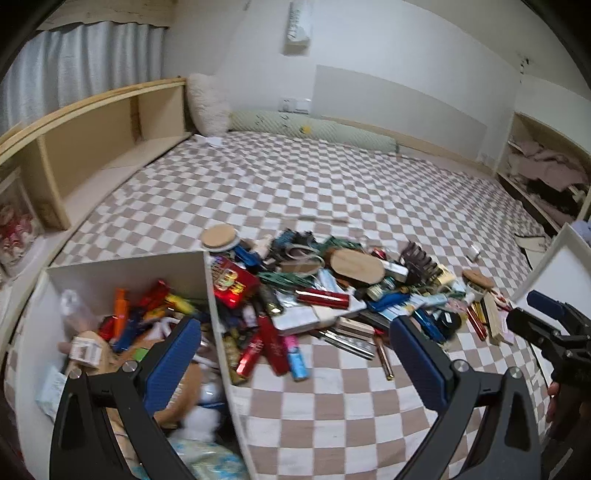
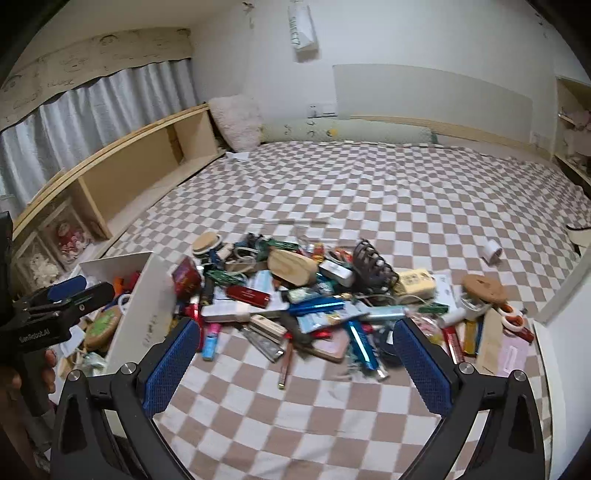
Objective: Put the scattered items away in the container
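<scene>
A bed (image 2: 369,192) covered in a brown-and-white checked sheet fills the room. White walls (image 2: 424,44) rise behind it, with a white air conditioner (image 2: 303,26) mounted high. A light wooden shelf (image 2: 122,173) runs along the left side beneath pale grey curtains (image 2: 92,114). A fluffy white pillow (image 2: 238,120) and a long green bolster (image 2: 351,131) lie at the far edge. Another shelf (image 1: 543,166) at the right holds crumpled clothes.

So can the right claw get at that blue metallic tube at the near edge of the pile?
Probably yes. The right claw is open and empty, and the blue tube lies on top at the pile's near edge, just ahead between the fingers, with nothing over it. Neighbouring clutter crowds its sides.
</scene>
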A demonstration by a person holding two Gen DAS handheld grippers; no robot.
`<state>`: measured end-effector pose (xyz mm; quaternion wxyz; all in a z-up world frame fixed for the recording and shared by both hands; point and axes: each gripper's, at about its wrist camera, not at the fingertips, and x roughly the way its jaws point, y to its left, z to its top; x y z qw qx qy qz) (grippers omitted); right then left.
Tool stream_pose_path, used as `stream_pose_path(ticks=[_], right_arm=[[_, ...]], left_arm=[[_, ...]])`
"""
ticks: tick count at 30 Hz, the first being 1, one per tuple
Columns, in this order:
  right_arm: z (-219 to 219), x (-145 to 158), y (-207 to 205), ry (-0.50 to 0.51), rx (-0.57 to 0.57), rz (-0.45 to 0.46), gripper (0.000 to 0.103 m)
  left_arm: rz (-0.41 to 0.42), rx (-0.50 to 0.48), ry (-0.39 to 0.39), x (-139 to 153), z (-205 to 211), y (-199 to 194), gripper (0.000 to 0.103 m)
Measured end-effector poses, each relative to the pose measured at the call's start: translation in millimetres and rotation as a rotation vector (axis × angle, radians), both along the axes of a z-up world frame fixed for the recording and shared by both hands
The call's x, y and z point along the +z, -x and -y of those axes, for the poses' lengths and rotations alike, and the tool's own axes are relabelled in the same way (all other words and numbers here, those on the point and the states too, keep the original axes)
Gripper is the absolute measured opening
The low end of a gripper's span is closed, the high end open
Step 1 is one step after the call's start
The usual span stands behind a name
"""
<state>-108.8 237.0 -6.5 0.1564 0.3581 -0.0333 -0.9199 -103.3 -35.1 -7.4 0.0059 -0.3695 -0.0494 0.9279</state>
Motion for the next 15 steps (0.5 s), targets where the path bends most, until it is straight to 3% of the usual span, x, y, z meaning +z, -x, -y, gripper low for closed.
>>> stream_pose_path(ticks=[6, 10, 13, 15], right_arm=[[-25.7, -20.9, -1.6, -0.006, -0.032, 0.007, 0.103], [-40.5, -37.7, -0.4, 0.004, -0.037, 0.023, 0.103], [-50.5, -49.8, 1.2, 0.002, -0.047, 0.033, 0.103], [-59.1, -58.8, 2.7, 0.012, -0.056, 0.044, 0.103]], left_arm=[[0.061, -0.015, 0.029, -31.6, -33.3, 10.6, 0.093], [0.116, 0.058, 0.101, -61.6, -46.2, 27.4, 0.092], [0.165, 0.109, 0.121, -83.6, -45.7, 42.6, 0.082], [0.205, 0.139, 0.148, -100.0, -45.5, 53.9, 0.081]])
